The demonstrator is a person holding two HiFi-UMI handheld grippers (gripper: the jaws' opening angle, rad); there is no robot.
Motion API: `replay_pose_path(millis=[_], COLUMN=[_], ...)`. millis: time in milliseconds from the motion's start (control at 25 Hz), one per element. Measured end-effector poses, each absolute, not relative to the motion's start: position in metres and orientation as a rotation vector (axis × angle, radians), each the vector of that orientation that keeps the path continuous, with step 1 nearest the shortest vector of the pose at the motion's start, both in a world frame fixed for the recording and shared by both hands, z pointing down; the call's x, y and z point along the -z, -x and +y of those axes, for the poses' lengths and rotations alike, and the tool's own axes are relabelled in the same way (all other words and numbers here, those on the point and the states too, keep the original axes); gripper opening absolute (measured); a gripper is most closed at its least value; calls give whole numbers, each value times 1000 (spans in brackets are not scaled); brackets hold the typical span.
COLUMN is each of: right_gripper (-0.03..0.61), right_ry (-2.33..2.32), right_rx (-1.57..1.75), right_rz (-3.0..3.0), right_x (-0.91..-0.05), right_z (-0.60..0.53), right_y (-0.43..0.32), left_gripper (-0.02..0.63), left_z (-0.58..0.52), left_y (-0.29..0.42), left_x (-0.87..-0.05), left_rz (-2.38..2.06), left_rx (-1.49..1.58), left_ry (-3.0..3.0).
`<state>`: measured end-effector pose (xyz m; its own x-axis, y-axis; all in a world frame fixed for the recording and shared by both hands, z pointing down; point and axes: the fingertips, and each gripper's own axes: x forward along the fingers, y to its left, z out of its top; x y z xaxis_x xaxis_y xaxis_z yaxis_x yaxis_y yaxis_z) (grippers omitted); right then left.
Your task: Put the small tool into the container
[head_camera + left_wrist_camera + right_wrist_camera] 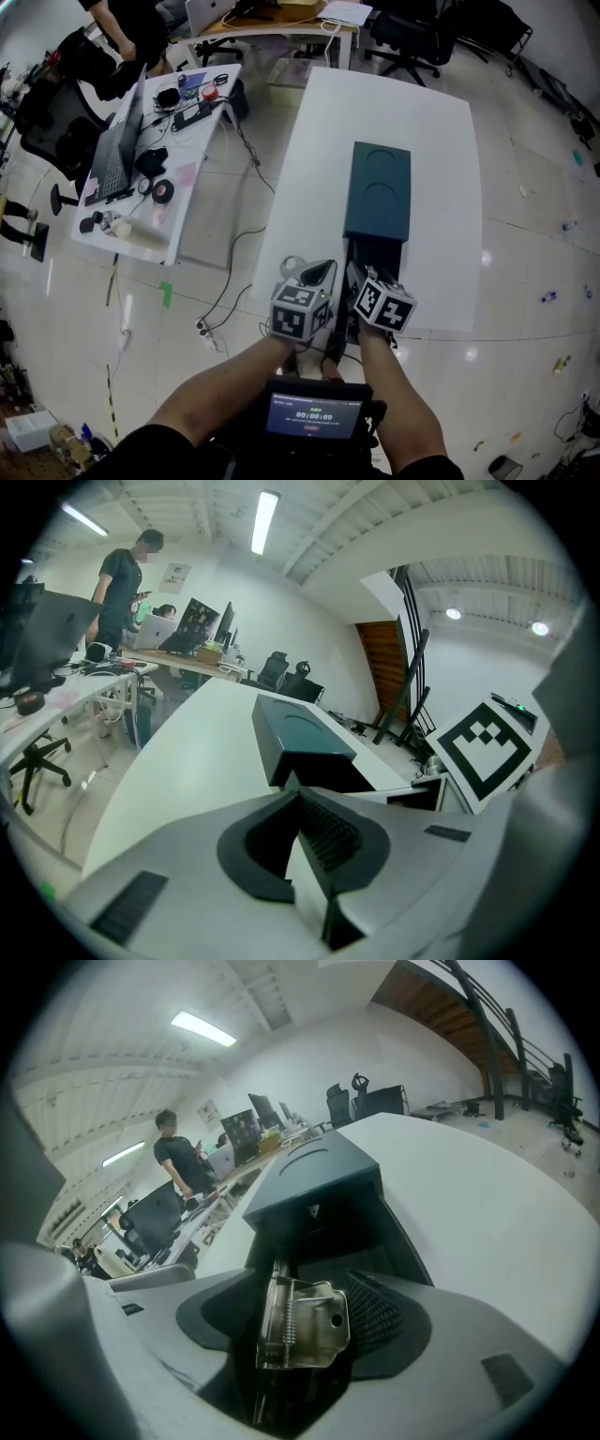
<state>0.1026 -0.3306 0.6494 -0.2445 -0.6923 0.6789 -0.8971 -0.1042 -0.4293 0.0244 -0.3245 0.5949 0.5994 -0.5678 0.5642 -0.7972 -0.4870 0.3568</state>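
Near table [441, 141] edge: forearms [230, 389] parallel, fingers [319, 274] toward container [380, 192].

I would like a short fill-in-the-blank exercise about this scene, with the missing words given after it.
1. The metal tool stands between the jaws of the ____ claw.
2. The table under the dark box is ____ in colour.
3. Between the jaws of the left claw there is ____.

Missing words: right; white; nothing.
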Motion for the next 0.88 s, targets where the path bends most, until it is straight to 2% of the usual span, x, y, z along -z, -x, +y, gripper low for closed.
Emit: replay_pose_path(millis=[560, 880], right_gripper=[284, 309], right_ry=[-1748, -1771], right_rx=[-1066, -932], right_rz=[-1878, -1903], right_x=[-659, -651], right_z=[-334, -330], right_y=[-103, -106], left_gripper=[21, 21], left_z=[-319, -314], left_y=[-21, -23], left_x=[-588, -583], left_rz=[-1090, -1090], left_rx=[-494, -485], left_ry=[-2227, -2236])
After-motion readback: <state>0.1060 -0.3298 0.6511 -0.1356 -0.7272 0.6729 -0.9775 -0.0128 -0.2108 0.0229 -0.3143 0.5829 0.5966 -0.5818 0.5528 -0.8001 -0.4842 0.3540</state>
